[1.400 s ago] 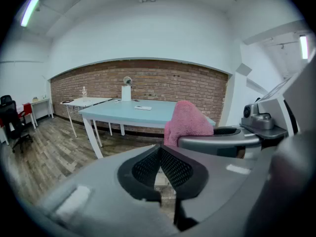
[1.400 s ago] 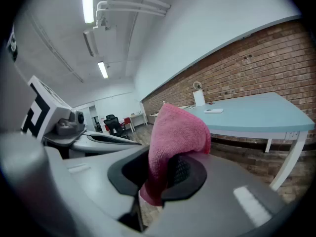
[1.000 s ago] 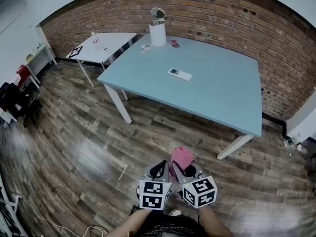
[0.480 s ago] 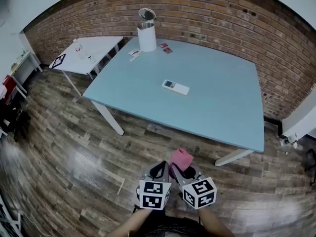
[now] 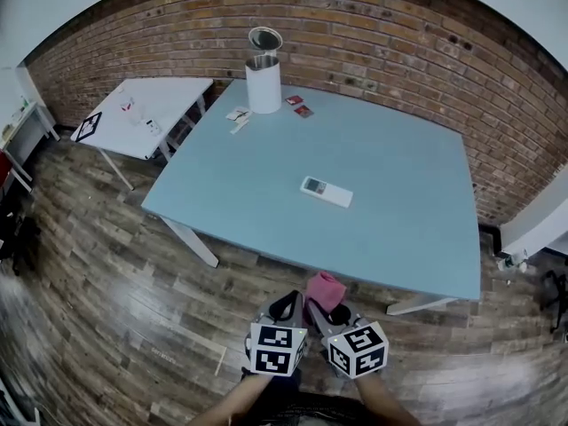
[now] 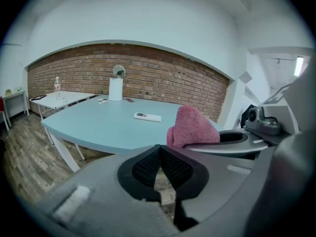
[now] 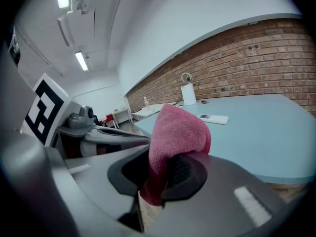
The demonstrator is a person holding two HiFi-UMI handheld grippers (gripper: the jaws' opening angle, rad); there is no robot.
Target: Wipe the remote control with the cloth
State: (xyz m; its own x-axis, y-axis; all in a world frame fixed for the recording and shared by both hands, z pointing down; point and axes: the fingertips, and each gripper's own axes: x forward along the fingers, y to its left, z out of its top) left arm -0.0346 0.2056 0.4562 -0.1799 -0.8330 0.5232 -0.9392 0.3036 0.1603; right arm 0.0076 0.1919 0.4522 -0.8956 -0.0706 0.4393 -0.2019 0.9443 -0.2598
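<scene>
Nearest you, nothing about your grip has changed. Your left gripper [image 5: 286, 304] has its jaws pressed together with nothing between them. Your right gripper [image 5: 337, 311] is clamped on the pink cloth [image 5: 325, 287], which bunches up above its jaws. Both grippers sit side by side low in the head view, where they were a second ago.

What has changed is the room around them. You have been walking forward, and less wooden floor [image 5: 133, 282] now lies between you and the blue table [image 5: 399, 238]. Its near edge was well ahead of the cloth a second ago. It now lies just beyond the cloth in the head view.

The remote control [image 5: 326, 192] lies flat near the middle of the tabletop, well apart from both grippers and untouched. It has slid lower in your view with each step, so it is closer, but probably not yet within reach. Beyond it, the white canister [image 5: 264, 69] stands at the far left corner with a few small items beside it. The brick wall [image 5: 399, 34] runs behind the table.

For the task, this looks like the approach only: the cloth is in hand and no wiping has begun. You likely need to come right up to the table edge. Your empty left gripper is free to steady the remote while the right brings the cloth down onto it.
</scene>
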